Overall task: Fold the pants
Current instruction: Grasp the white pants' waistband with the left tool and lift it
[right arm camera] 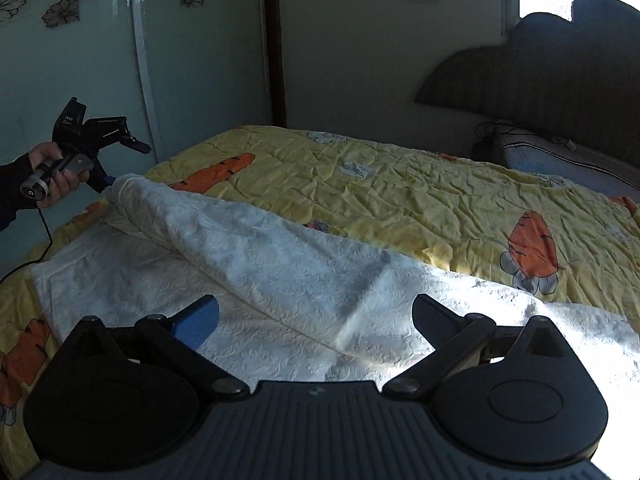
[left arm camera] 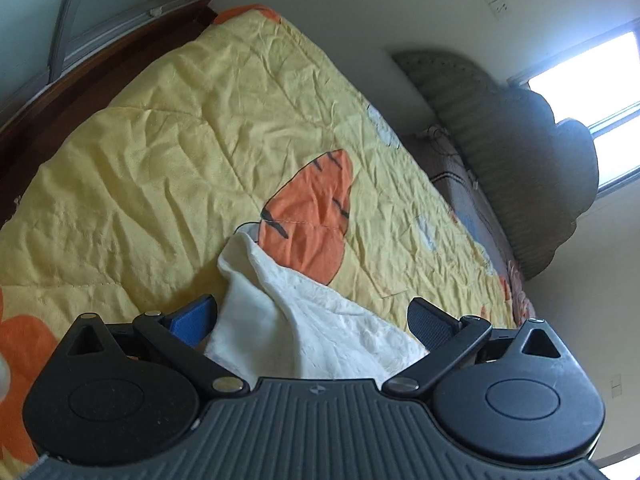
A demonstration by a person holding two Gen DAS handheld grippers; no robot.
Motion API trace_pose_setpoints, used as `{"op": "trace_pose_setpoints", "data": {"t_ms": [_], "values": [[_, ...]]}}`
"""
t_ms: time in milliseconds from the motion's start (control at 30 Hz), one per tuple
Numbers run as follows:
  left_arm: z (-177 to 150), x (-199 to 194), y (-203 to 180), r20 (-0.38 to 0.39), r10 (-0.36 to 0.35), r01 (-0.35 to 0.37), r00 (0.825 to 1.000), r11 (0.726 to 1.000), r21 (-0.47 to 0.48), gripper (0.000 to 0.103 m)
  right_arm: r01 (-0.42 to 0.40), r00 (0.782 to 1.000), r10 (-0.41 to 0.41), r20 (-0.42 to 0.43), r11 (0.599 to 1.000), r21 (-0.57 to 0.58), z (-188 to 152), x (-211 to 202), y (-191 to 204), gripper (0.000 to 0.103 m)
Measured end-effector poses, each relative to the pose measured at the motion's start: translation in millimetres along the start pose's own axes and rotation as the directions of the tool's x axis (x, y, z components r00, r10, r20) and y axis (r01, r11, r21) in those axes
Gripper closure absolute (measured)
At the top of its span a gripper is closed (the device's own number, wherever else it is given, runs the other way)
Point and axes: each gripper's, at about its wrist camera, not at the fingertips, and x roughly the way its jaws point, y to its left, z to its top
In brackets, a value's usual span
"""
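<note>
The white textured pants (right arm camera: 248, 264) lie across the near side of a yellow carrot-print quilt (right arm camera: 420, 196), one leg folded over and raised at its far end beside the left gripper (right arm camera: 120, 160). Both the left gripper and the right gripper (right arm camera: 316, 320) have their jaws spread apart. Whether the left one's blue fingertip touches the cloth is hard to make out, and glare washes out the pants' right end.
</note>
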Motion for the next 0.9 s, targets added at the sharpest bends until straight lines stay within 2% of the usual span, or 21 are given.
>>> {"op": "trace_pose_setpoints", "data": {"t_ms": [33, 100, 167, 233, 300, 367, 400, 467, 500, 567, 633, 667, 700, 733, 800, 900], "values": [[4.2, 4.2, 3.1, -0.026, 0.028, -0.028, 0.999, 1.0, 0.013, 0.002, -0.007, 1.0, 0.007, -0.002, 1.0, -0.014, 5.2, 5.6, 0.2, 0.0], [9.9, 6.2, 5.7, -0.025, 0.076, -0.075, 0.997, 0.996, 0.037, 0.001, -0.014, 1.0, 0.014, -0.006, 0.999, -0.035, 8.4, 12.0, 3.9, 0.0], [11.7, 8.7, 10.1, -0.05, 0.064, -0.062, 0.997, 0.997, 0.039, 0.001, -0.031, 1.0, 0.03, -0.005, 0.998, -0.058, 9.7, 16.8, 7.6, 0.0], [11.2, 19.1, 10.9, -0.109, 0.051, -0.046, 0.993, 0.998, 0.052, 0.002, -0.037, 0.999, 0.037, -0.003, 0.997, -0.065, 9.6, 21.7, 9.4, 0.0], [11.0, 29.3, 8.2, -0.124, 0.064, -0.056, 0.99, 0.996, 0.069, 0.009, -0.041, 0.999, 0.04, -0.009, 0.998, -0.055, 11.6, 28.3, 9.3, 0.0], [12.9, 41.4, 4.5, -0.15, 0.082, -0.07, 0.985, 0.994, 0.085, 0.03, -0.054, 0.999, 0.053, -0.011, 0.997, -0.047, 14.9, 34.2, 9.9, 0.0], [14.3, 43.0, 1.3, -0.143, 0.09, -0.076, 0.986, 0.992, 0.103, 0.033, -0.057, 0.998, 0.057, -0.009, 0.997, -0.051, 15.9, 35.1, 11.0, 0.0], [18.0, 49.4, -4.5, -0.148, 0.121, -0.101, 0.982, 0.985, 0.138, 0.064, -0.053, 0.999, 0.053, -0.001, 0.996, -0.077, 18.1, 35.8, 14.9, 0.0], [19.4, 51.3, -6.7, -0.137, 0.149, -0.128, 0.979, 0.98, 0.153, 0.071, -0.049, 0.999, 0.05, 0.009, 0.995, -0.09, 18.5, 35.7, 16.2, 0.0], [17.6, 50.1, -13.5, -0.094, 0.158, -0.135, 0.983, 0.968, 0.213, 0.086, -0.032, 0.998, 0.038, 0.046, 0.993, -0.112, 18.5, 35.8, 16.8, 0.0], [12.6, 44.5, -24.9, -0.032, 0.166, -0.149, 0.986, 0.942, 0.3, 0.092, -0.023, 0.989, 0.044, 0.143, 0.989, -0.144, 17.3, 35.4, 14.3, 0.0], [9.2, 39.8, -30.8, 0.007, 0.163, -0.156, 0.987, 0.927, 0.342, 0.092, -0.045, 0.979, 0.076, 0.188, 0.986, -0.16, 17.2, 35.1, 10.3, 0.0], [5.1, 34.4, -37.1, 0.046, 0.155, -0.161, 0.987, 0.91, 0.383, 0.093, -0.076, 0.971, 0.112, 0.212, 0.982, -0.172, 17.9, 36.7, 6.0, 0.0], [0.5, 27.9, -43.2, 0.085, 0.139, -0.162, 0.987, 0.893, 0.42, 0.093, -0.118, 0.968, 0.154, 0.2, 0.976, -0.183, 23.8, 43.3, -1.2, 0.0], [-11.8, 10.4, -59.1, 0.167, 0.082, -0.156, 0.983, 0.847, 0.507, 0.094, -0.181, 0.978, 0.196, 0.075, 0.969, -0.166, 40.4, 66.5, -12.6, 0.0], [-39.7, -24.7, -80.6, 0.255, -0.063, -0.114, 0.965, 0.774, 0.622, 0.094, -0.253, 0.966, 0.245, -0.08, 0.96, -0.118, 64.0, 106.7, -32.1, 0.0]]}}
